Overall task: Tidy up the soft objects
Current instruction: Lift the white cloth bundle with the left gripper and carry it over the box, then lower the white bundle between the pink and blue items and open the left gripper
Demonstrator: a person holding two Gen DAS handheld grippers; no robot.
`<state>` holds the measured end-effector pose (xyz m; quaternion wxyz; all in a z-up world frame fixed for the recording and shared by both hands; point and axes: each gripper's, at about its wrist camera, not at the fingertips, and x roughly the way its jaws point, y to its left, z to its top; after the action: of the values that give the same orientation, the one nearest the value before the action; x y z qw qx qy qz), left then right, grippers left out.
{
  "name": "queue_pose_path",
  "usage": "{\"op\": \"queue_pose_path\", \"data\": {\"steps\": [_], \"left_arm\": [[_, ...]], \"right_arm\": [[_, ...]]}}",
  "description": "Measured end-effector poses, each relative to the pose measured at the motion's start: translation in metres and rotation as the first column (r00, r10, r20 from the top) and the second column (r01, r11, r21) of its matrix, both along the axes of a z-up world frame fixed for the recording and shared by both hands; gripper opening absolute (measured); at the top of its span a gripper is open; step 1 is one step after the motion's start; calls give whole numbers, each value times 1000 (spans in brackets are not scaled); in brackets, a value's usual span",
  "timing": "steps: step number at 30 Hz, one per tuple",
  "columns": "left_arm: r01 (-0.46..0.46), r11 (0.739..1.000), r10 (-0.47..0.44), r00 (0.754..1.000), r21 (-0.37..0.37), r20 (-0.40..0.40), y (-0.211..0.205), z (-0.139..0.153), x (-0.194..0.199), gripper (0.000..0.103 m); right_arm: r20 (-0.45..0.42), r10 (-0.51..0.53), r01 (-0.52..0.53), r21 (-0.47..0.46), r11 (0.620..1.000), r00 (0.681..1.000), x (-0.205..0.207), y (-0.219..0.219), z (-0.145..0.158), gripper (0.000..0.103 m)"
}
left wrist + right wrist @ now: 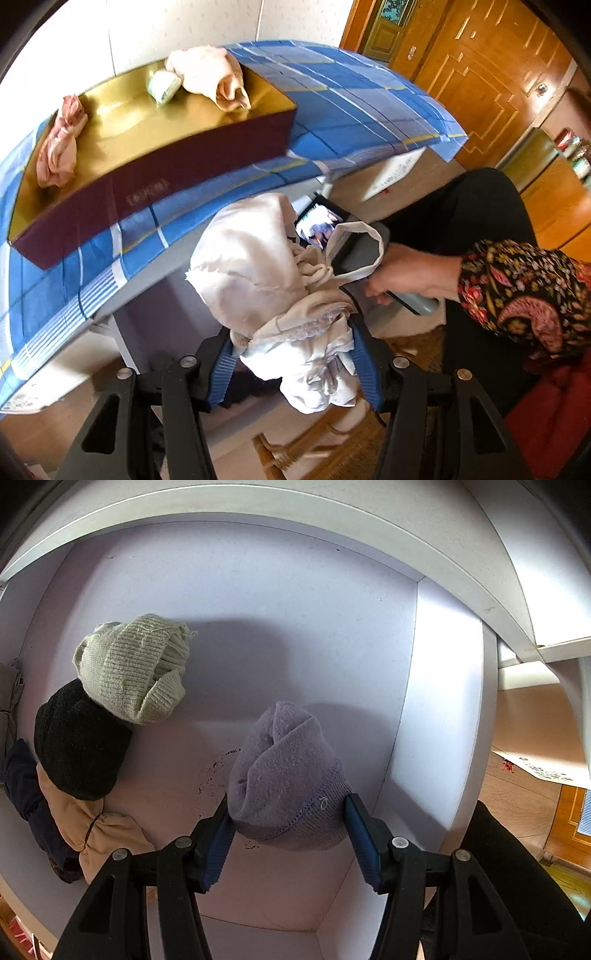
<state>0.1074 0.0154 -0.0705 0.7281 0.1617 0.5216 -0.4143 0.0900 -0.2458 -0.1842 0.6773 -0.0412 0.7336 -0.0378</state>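
**White cloth lifted, purple sock bundle gripped in the drawer**

While the left tool [291, 354] was clamped on a crumpled white cloth [258, 280] hanging before the bench's near edge, the right tool [288, 827] pinched a purple sock bundle [284, 775] over the white drawer [295, 620] floor. To its left in the drawer lay a pale green bundle [136, 668], touching a black bundle [77, 742] nearer, with a beige bundle [99, 830] nearest. On the bench's blue checked cloth [351, 107] stood a gold-lined box [147, 122] holding a pink bundle [59, 147] at left and a peach bundle [210, 74] at the far side.
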Motion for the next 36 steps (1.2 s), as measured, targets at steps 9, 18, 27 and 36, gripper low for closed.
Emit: {"op": "queue_pose_path", "data": {"steps": [9,18,27,36], "left_arm": [[-39,996,36,998,-79,-44,9,29,-9,57],[-150,978,165,982,-145,94,4,105,63,58],[-307,945,322,934,-114,158,-16,121,162,58],[-385,922,383,907,-21,174,-26,87,218,58]], "right_arm": [[-3,0,0,3,1000,1000,0,-1,1,59],[-4,-1,1,7,1000,1000,-2,-1,1,59],[-7,-27,27,31,999,1000,0,-7,2,59],[-5,-40,40,53,998,999,-1,-14,3,59]]}}
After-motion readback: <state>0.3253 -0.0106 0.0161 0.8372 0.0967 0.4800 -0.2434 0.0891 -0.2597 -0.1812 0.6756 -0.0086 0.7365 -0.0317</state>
